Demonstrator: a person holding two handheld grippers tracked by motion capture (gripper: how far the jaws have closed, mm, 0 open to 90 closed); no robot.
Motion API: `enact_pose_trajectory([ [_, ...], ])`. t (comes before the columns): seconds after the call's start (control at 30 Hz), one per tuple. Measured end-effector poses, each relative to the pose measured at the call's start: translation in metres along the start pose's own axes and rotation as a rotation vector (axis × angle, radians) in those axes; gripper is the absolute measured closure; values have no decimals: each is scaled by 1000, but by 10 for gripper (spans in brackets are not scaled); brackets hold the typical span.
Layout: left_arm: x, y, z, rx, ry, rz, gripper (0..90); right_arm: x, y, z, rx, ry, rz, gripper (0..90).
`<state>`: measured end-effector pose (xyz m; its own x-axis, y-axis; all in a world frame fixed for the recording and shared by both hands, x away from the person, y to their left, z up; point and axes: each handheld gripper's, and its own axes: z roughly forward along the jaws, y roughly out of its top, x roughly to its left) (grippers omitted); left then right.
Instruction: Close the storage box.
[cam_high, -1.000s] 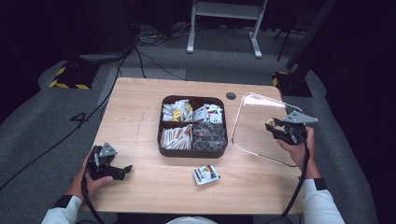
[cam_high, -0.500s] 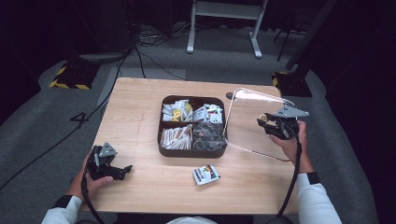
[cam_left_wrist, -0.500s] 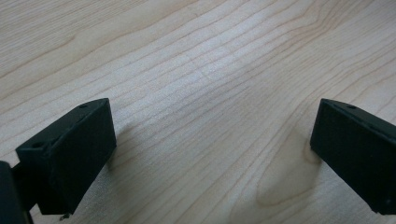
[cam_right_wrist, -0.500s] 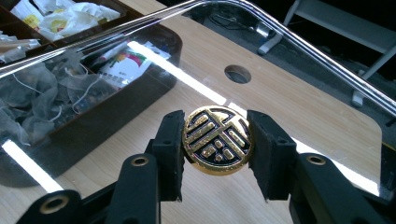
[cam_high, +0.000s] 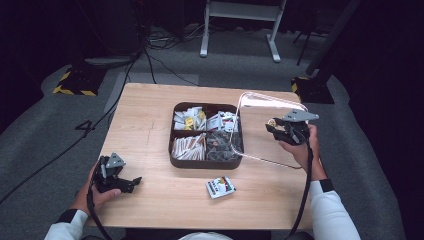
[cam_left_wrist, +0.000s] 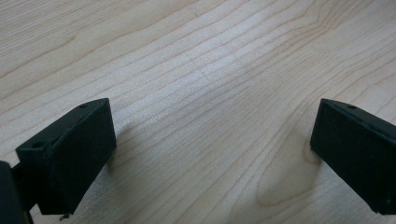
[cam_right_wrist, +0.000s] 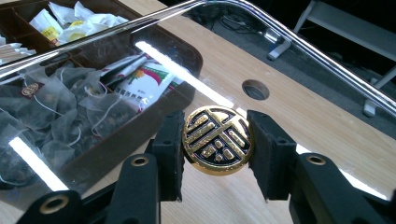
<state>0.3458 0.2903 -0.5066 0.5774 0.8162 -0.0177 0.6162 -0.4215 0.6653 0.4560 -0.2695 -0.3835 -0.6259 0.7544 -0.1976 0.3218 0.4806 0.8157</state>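
Note:
A dark brown box (cam_high: 205, 164) with four compartments of tea bags and sachets sits mid-table. My right gripper (cam_high: 274, 125) holds a clear lid (cam_high: 260, 135) tilted in the air, the lid's left edge over the box's right side. In the right gripper view my right gripper (cam_right_wrist: 217, 122) is shut on the lid's round gold-and-black knob (cam_right_wrist: 217, 140), and tea bags (cam_right_wrist: 56, 116) show through the clear lid (cam_right_wrist: 116, 70). My left gripper (cam_high: 131, 183) rests open on the table's front left. Bare wood lies between the jaws of my left gripper (cam_left_wrist: 210, 135).
A small printed packet (cam_high: 220, 187) lies on the table in front of the box. A round cable hole (cam_right_wrist: 256, 89) is in the wooden tabletop (cam_high: 150, 125) behind the lid. Cables and a white stand (cam_high: 240, 20) are on the floor beyond the table.
My right gripper has carried the lid to the left, so its edge now overlaps the box's right side. The left gripper has stayed put.

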Motion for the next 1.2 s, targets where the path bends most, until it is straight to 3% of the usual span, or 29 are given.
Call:
enact_pose_trajectory([
  [1.2,0,0,0,0,-1,-1,5,47,55,54,-2,105,-68,588],
])
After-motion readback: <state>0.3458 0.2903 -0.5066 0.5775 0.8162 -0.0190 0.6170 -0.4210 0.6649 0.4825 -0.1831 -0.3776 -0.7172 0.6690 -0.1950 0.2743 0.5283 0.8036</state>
